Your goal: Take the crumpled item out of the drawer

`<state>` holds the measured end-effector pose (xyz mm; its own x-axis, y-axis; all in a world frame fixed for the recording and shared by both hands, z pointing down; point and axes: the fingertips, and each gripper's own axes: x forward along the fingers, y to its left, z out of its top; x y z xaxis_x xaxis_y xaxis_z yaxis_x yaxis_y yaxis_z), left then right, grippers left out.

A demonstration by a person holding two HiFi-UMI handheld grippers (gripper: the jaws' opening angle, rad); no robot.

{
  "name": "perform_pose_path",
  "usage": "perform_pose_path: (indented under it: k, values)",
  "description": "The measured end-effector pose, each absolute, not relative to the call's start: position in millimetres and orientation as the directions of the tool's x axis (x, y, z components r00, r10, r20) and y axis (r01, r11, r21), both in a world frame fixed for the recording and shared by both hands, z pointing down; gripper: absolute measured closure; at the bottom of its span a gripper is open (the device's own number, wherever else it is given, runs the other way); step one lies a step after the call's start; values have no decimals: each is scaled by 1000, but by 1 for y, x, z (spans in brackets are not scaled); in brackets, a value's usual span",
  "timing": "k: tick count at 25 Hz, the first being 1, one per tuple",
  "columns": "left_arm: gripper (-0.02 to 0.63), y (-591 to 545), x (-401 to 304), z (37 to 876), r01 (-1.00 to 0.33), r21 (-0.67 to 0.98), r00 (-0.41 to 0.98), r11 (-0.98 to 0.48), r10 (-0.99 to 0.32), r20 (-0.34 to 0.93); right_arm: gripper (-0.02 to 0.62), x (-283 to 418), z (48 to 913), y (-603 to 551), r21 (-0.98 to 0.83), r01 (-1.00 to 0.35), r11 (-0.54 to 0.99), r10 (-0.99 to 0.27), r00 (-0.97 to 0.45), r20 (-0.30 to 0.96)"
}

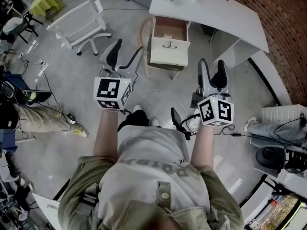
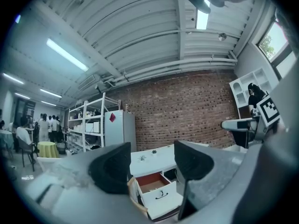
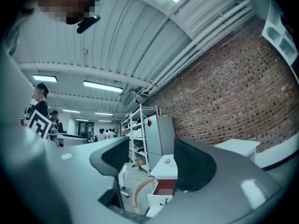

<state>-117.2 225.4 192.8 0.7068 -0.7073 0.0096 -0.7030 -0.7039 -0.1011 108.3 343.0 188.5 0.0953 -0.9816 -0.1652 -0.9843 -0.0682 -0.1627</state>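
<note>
Head view: stands well apart from the white desk, holds the left claw and the right claw up before the chest. Shows the drawer pulled out under the desk, brown inside; cannot make out the crumpled item there, probably low behind the white front. Left gripper view: looks through wide-apart jaws of the left claw, nothing between them, toward the same drawer, its bottom seemingly bare from this angle. Right gripper view: again jaws wide apart on the right claw, gripping nothing, drawer far below. For the step in hand: better to walk closer first, look down into the drawer, then lower one claw from above with jaws kept apart, and close softly, since crumpled material likely gives easily.
</note>
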Motion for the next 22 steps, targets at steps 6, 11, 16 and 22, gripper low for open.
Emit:
perform_pose_path:
  k: [6, 11, 16, 22]
  values:
    - [311, 184, -129, 208, -724, -75, 685, -686, -727, 35, 301, 107, 200, 307, -159, -985, -67, -988, 88, -129]
    - [301, 133, -123, 218, -716, -50, 695, -697, -717, 54, 293, 111, 207, 265, -142, -987, -81, -991, 95, -97]
    - [298, 81, -97, 222, -678, -40, 730, -734, -679, 74, 288, 123, 208, 214, -136, -986, -100, -991, 110, -73]
    - [298, 15, -81, 219, -628, -45, 772, -777, -629, 90, 287, 130, 205, 156, -152, -977, -150, -985, 161, -64]
